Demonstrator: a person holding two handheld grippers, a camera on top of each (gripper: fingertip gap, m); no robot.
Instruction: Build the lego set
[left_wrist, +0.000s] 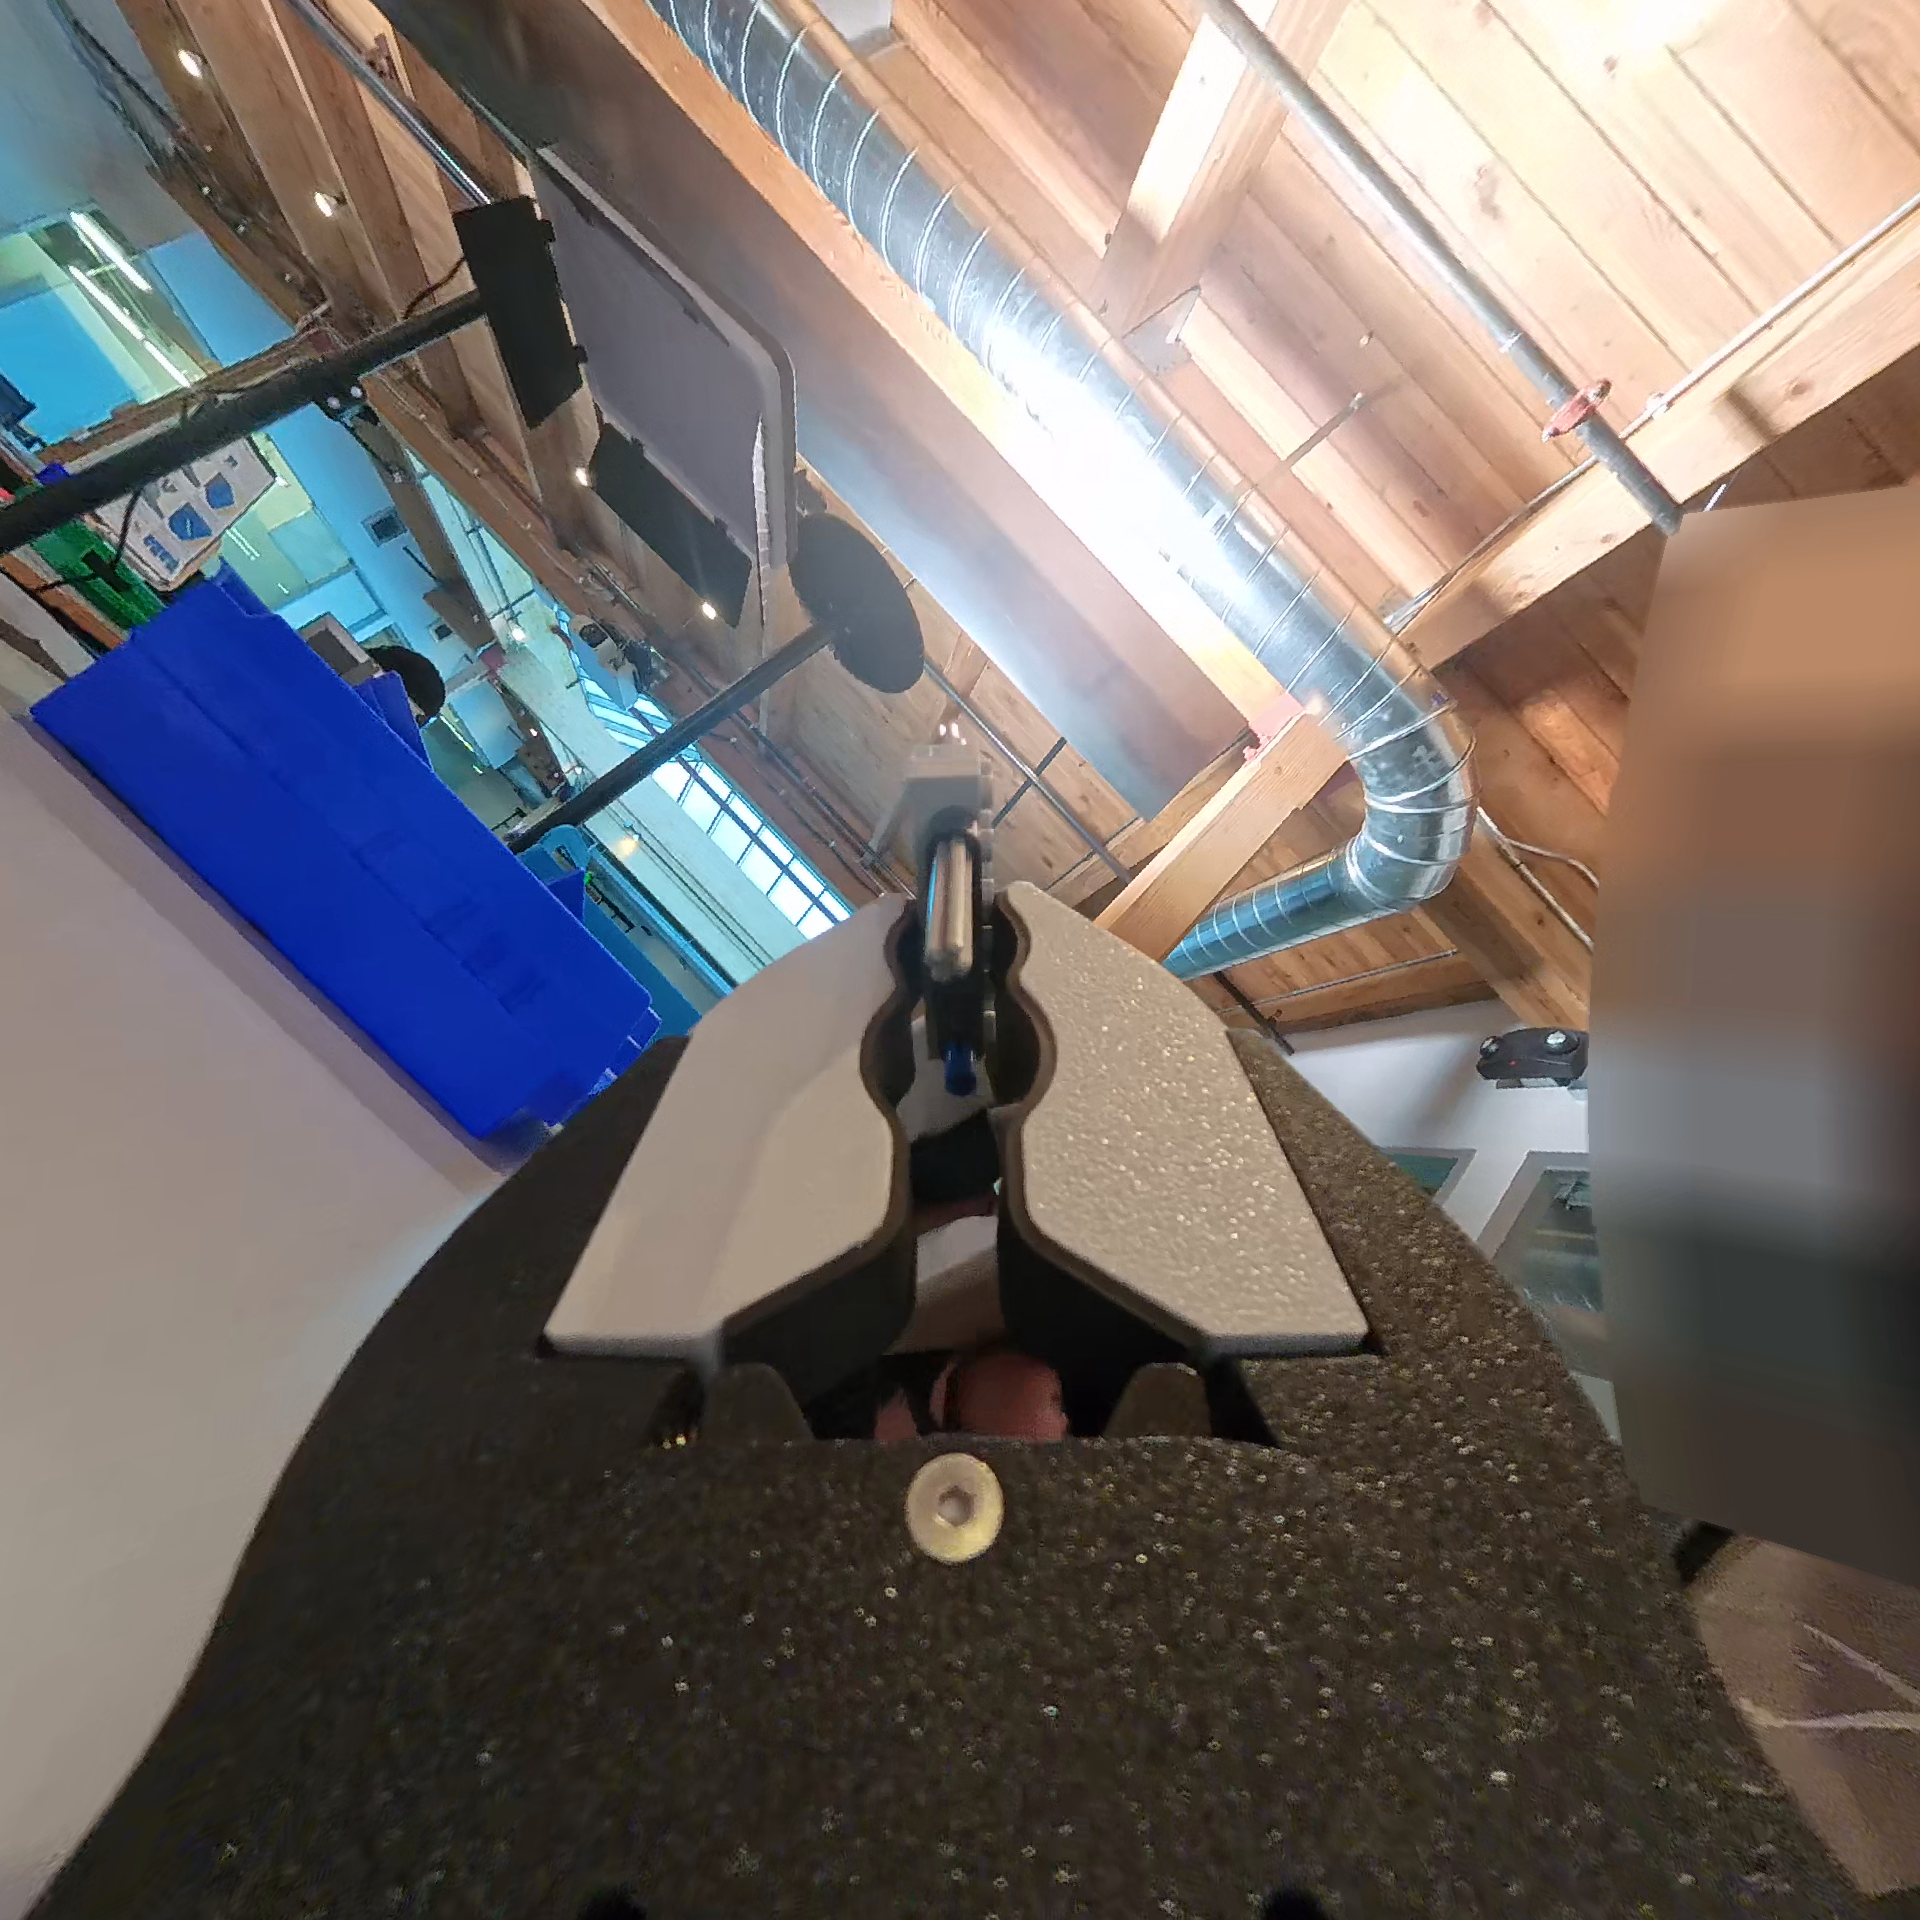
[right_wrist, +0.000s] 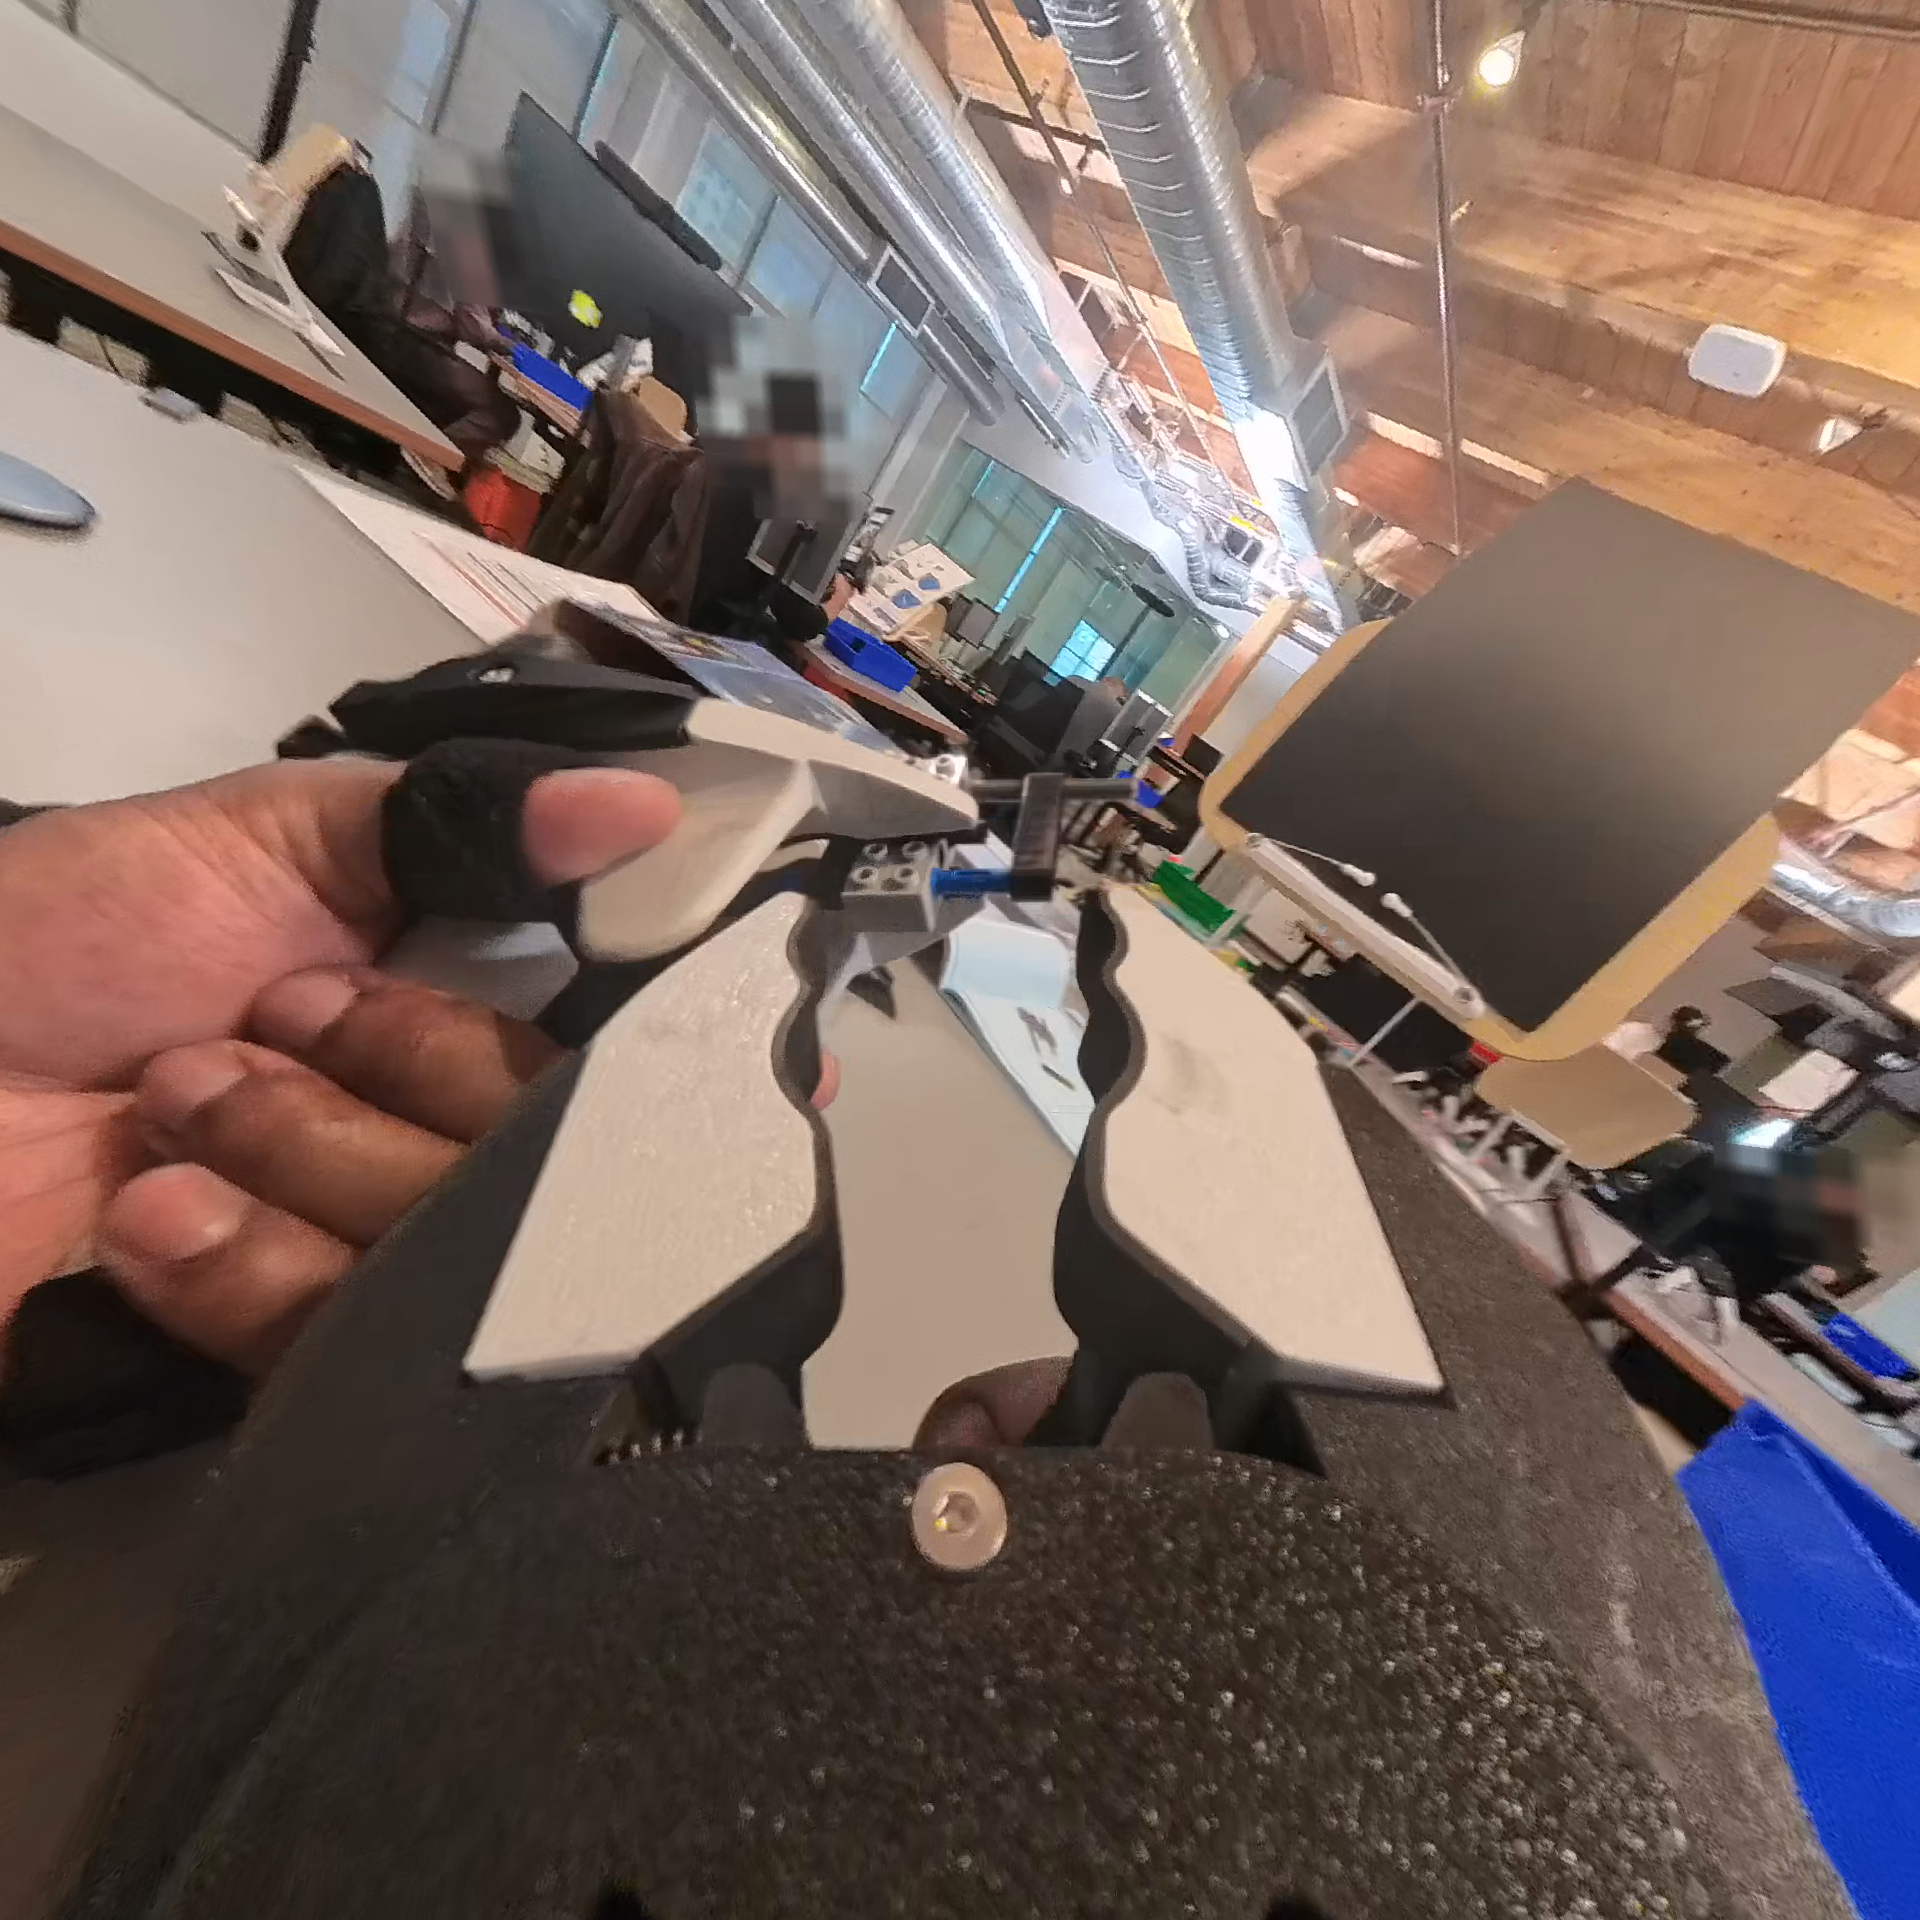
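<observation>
One small brick build (left_wrist: 940, 831) worth a look: grey studded block, blue pin (right_wrist: 971, 881) and black cross-shaped piece (right_wrist: 1039, 831) on the far end, plus a silvery bar running alongside. Pinched in the left gripper (left_wrist: 951, 904), fingers drawn in narrow and pressing on the block end from both sides. Probably grabbed by the chunky end on purpose, leaving the pin and cross piece sticking out free in front. Held up in the air, well clear of the white table (right_wrist: 156, 644), right in front of the right gripper (right_wrist: 945, 904), itself spread wide with nothing at all between its fingers. Seems parked there to keep the free end facing those open fingers, though that's only a guess. Long axis lined up with the left fingers, poking out past the tips and aimed up toward the wooden ceiling and the silver duct (left_wrist: 1039, 312). Seen from the right side, lying roughly level, pin end pointing right across the open tips, just beyond them and not touching. Behind the left gripper, a hand (right_wrist: 208, 935) in a black fingerless glove wrapped round it. Further out: a light blue booklet (right_wrist: 1018, 987) flat on the table below, a blue bin (left_wrist: 312, 831) off to the left, a black panel (right_wrist: 1558, 748) over on the right
</observation>
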